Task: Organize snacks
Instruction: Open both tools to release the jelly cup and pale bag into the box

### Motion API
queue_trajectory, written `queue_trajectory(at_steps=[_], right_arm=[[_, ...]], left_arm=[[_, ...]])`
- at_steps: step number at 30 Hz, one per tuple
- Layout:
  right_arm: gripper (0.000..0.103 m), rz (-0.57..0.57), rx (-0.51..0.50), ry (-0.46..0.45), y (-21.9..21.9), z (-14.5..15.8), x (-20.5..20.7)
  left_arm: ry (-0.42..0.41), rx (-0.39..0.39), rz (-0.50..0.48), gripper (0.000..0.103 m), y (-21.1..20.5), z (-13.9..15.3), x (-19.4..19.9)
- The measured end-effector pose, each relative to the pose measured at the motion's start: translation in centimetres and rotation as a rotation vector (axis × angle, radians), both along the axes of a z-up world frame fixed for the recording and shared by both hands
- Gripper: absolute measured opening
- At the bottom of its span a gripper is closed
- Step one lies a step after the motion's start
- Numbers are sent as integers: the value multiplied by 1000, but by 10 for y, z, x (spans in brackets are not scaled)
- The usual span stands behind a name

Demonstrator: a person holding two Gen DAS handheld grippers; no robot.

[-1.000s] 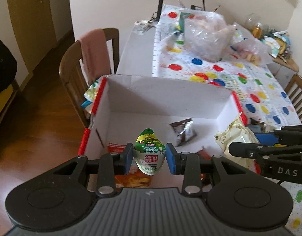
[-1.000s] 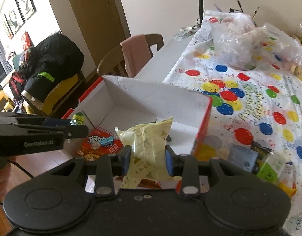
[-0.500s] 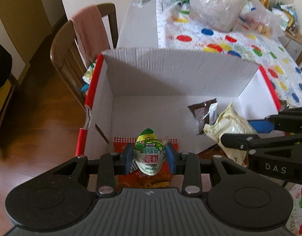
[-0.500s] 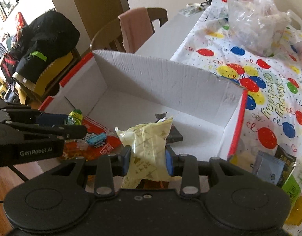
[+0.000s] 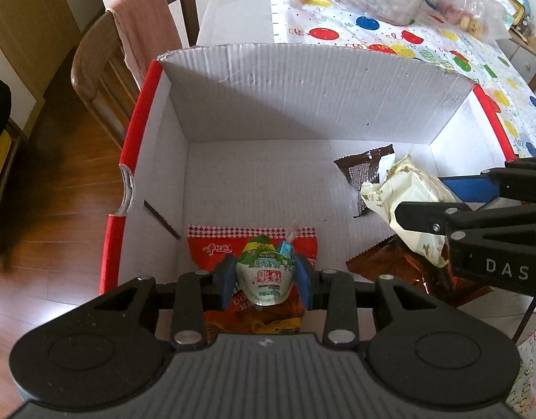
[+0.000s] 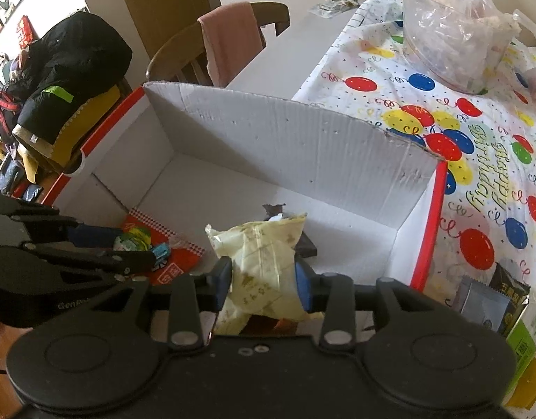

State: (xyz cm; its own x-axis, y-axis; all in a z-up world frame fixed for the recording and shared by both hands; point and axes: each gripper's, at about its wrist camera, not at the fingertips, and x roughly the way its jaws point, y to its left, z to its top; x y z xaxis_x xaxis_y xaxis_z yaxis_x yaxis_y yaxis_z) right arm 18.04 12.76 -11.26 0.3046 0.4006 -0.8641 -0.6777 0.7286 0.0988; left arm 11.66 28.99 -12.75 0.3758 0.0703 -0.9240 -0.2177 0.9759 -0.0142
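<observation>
Both snacks are being lowered into the cardboard box [image 5: 303, 97]. The green-topped snack cup [image 5: 266, 276] is clamped in the left gripper [image 5: 264, 281]; the pale yellow packet [image 6: 264, 272] sits between the right gripper's [image 6: 262, 284] opening jaws, pads touching it. Release onto the floor below is judged next.

I have brought both grippers down from above the box's [image 5: 303, 97] near edge to inside its walls. My right gripper [image 6: 262, 279] is now opening its jaws around the pale yellow packet [image 6: 264, 265], which sits between them.

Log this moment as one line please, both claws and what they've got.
left claw: grips green-white jelly cup | right claw: opening, pale yellow snack packet between | both over white cardboard box
</observation>
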Motion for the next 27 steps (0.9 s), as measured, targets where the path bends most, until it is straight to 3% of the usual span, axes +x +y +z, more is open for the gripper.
queue_trajectory(at_steps=[14, 27], right_arm=[[54, -7, 37, -15, -10, 13, -8], [64, 10, 140, -72, -37, 56, -33]], left_arm=[[-69, -10, 17, 47, 0, 18, -17], [-225, 1, 3, 61, -24, 62, -44]])
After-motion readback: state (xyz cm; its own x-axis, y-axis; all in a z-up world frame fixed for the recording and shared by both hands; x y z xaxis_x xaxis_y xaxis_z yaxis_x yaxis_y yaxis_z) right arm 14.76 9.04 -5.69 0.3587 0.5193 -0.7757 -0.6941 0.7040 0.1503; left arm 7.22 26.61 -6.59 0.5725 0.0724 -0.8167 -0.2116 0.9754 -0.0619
